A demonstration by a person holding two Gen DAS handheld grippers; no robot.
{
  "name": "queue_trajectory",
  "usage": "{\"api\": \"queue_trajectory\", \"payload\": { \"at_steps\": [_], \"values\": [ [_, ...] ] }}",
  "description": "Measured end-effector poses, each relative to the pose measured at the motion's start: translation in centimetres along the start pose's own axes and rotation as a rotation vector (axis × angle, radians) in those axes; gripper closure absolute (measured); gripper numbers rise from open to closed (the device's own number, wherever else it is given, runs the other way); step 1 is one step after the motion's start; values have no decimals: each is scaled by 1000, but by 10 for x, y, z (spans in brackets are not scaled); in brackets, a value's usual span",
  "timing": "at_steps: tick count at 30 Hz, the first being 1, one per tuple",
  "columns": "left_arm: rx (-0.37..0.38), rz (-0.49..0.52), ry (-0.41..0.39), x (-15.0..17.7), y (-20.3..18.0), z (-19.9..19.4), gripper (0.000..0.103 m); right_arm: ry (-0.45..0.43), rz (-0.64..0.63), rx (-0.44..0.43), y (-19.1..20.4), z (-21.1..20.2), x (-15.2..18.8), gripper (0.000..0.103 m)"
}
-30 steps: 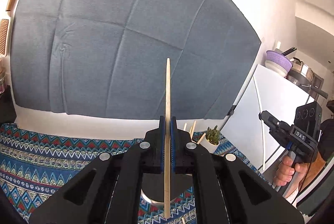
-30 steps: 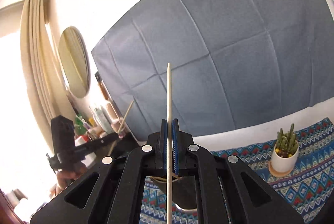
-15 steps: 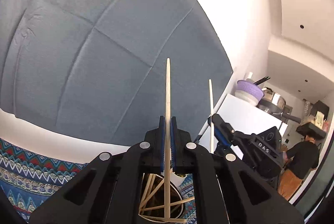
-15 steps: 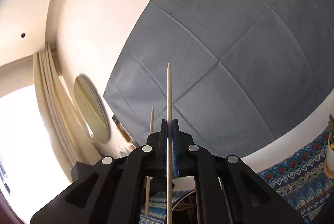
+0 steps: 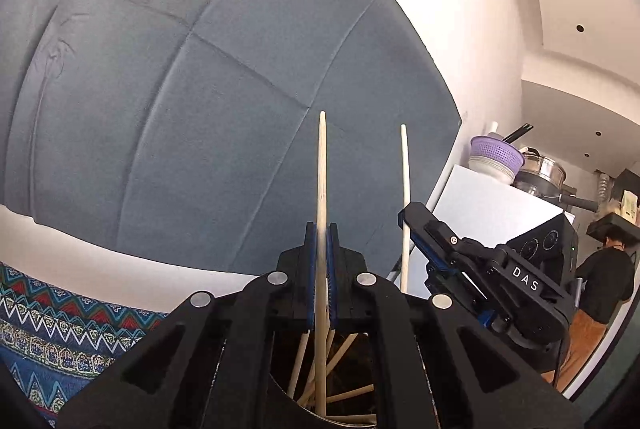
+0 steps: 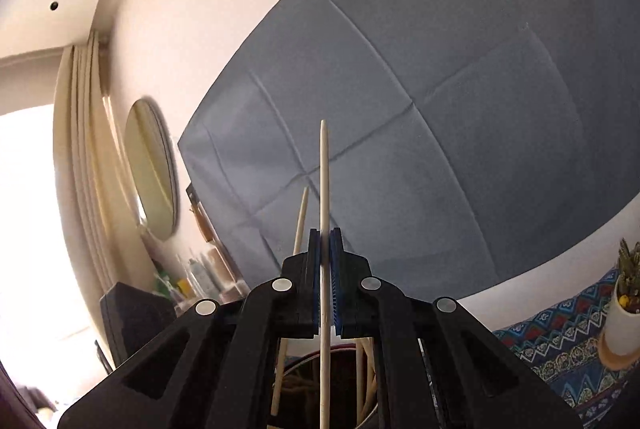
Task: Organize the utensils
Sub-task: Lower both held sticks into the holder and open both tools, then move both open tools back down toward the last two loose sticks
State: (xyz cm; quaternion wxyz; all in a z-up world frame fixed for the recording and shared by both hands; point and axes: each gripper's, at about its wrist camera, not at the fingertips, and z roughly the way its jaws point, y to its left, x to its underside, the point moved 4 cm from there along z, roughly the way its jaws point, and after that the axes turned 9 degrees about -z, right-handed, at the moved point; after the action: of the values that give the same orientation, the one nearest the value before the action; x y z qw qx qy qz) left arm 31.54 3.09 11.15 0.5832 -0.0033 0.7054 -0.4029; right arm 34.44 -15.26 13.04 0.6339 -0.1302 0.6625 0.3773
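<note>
This looks like a lived-in home, its kitchen corner in sight. A white cabinet or fridge [image 5: 492, 205] carries a lilac plastic colander [image 5: 497, 151] and steel pots [image 5: 540, 169], and a person in a black top [image 5: 604, 285] stands beyond it. Elsewhere hang cream curtains [image 6: 80, 165] beside an oval wall mirror [image 6: 152, 169], above a blurred shelf of what may be toiletry bottles [image 6: 192, 277]. A patterned blue woven tablecloth [image 5: 52, 325] and a small potted cactus [image 6: 626, 305] sit before a grey fabric backdrop [image 5: 200, 89].

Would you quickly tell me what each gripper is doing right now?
Left gripper: shut on a wooden chopstick, held upright.
Right gripper: shut on another wooden chopstick, also upright.
</note>
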Motion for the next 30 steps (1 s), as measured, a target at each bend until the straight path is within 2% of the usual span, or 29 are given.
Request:
{"api": "queue_trajectory", "payload": {
  "at_steps": [7,17,19,20,23,24,25,30],
  "values": [
    [-5,16,-19,-2,1,-4,98,14,-36,1,5,-3,2,98],
    [-26,31,-18,-5,2,-6,97,-10,-56,12,8,-15,-6,92],
    [-38,26,-21,-8,4,-8,87,-21,-51,20,6,-19,-9,80],
    [-48,24,-23,-10,4,-9,83,-30,-47,26,5,-21,-11,66],
    [-61,35,-36,-13,4,-13,72,-49,-52,42,3,-28,-16,60],
    [-67,40,-35,-14,4,-14,63,-49,-54,52,3,-28,-18,51],
    [-72,43,-33,-15,4,-14,54,-52,-53,62,2,-30,-19,47],
    [-104,25,-35,-20,4,-17,28,-59,-55,90,-1,-36,-23,22]
  ]
}}
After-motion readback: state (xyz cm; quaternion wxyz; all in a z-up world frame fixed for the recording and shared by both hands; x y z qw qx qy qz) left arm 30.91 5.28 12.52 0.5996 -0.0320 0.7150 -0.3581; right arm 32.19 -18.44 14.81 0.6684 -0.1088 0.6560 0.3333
